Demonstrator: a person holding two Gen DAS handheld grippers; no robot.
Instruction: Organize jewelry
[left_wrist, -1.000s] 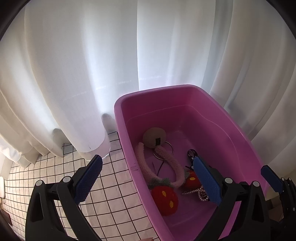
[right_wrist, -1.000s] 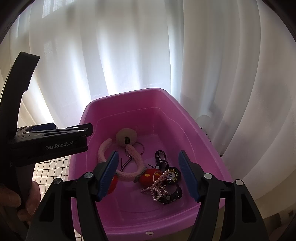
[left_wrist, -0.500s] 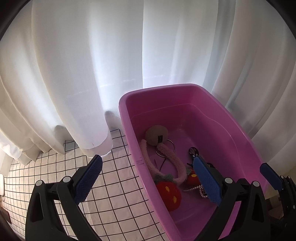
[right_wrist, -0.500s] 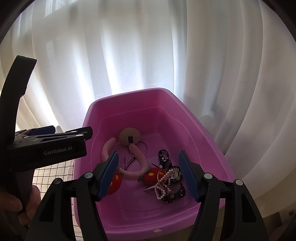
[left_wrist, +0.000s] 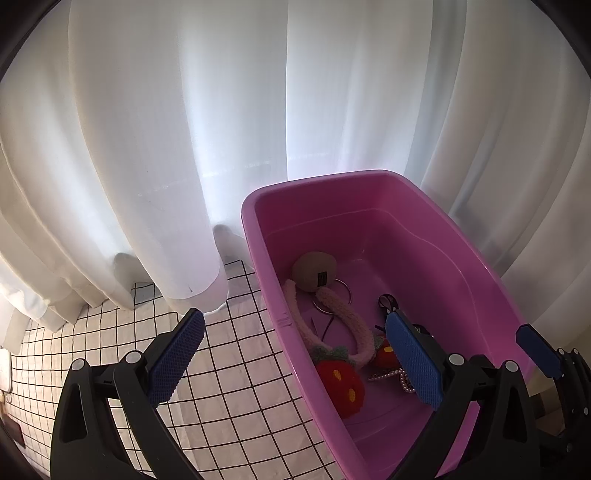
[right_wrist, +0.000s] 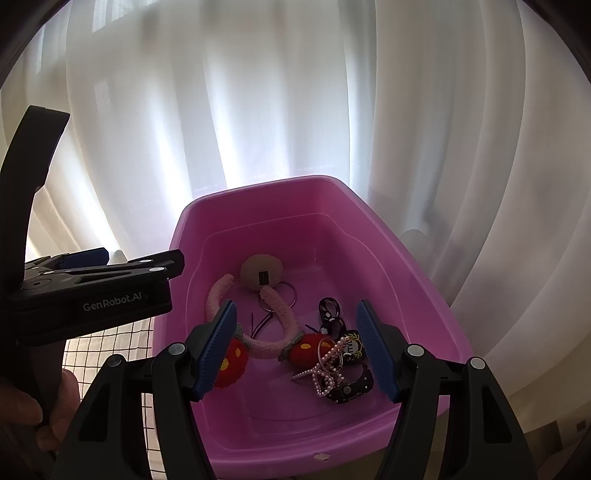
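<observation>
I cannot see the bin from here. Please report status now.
Left tool open, empty. Right tool open, empty, over pink bin. Pearl bracelet lies tangled on black accessory. Nothing blocks.

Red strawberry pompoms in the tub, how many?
2. One strawberry pompom lies near the pink tub's left wall, partly behind the right tongs' left finger. The other lies mid-floor beside the pearl string. More may be hidden.
</observation>
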